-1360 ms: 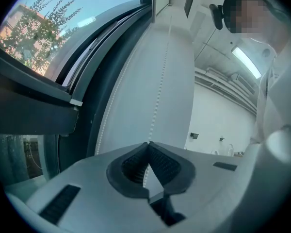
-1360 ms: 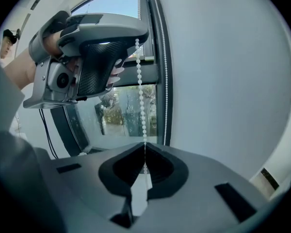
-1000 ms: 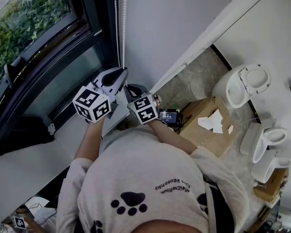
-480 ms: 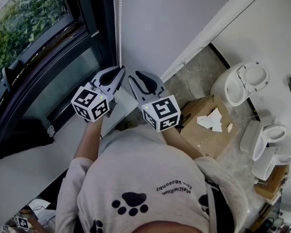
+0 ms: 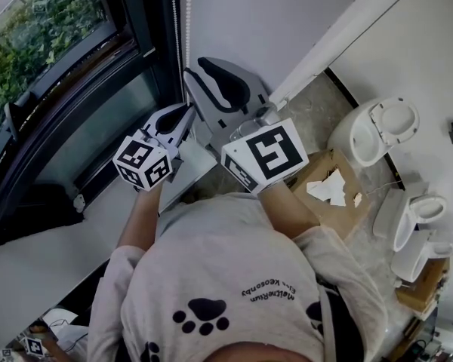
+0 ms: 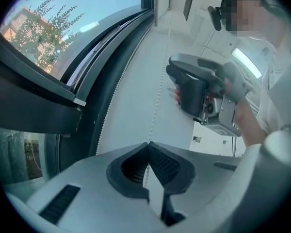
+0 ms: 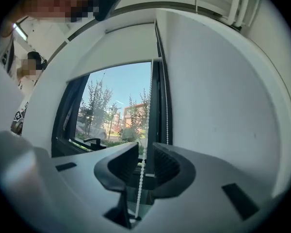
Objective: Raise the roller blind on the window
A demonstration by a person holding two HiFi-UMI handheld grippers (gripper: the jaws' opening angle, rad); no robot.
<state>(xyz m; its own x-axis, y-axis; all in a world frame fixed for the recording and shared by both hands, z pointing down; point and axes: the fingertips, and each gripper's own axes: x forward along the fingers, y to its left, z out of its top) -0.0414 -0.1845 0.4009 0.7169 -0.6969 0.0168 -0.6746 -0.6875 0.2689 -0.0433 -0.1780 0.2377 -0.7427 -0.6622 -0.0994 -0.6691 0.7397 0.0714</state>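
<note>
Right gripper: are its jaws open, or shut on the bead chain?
Open. The right gripper has just been opening; the bead chain hangs free between its separated pads.

Two are counted: left gripper (image 5: 189,110), right gripper (image 5: 194,66); two bead cords (image 5: 187,29) beside the window (image 5: 53,29); one box (image 5: 347,217).

white bead chain (image 5: 187,29): runs off the top edge of the head view, and its lower end drops behind the left gripper (image 5: 190,110), so can't see where it stops
pinched bit: the stretch of chain inside the clamped left tongs is buried between the pads
dark-framed window (image 5: 136,29): chopped by the left and top edges
hands: both tucked under the marker cubes in the head view
brown cardboard box (image 5: 338,216): near corner hidden behind the right gripper (image 5: 192,66)
print on the grey shirt (image 5: 211,262): too tiny to read
white clutter (image 5: 49,321), bottom-left corner: cut off, can't tell what it is
</note>
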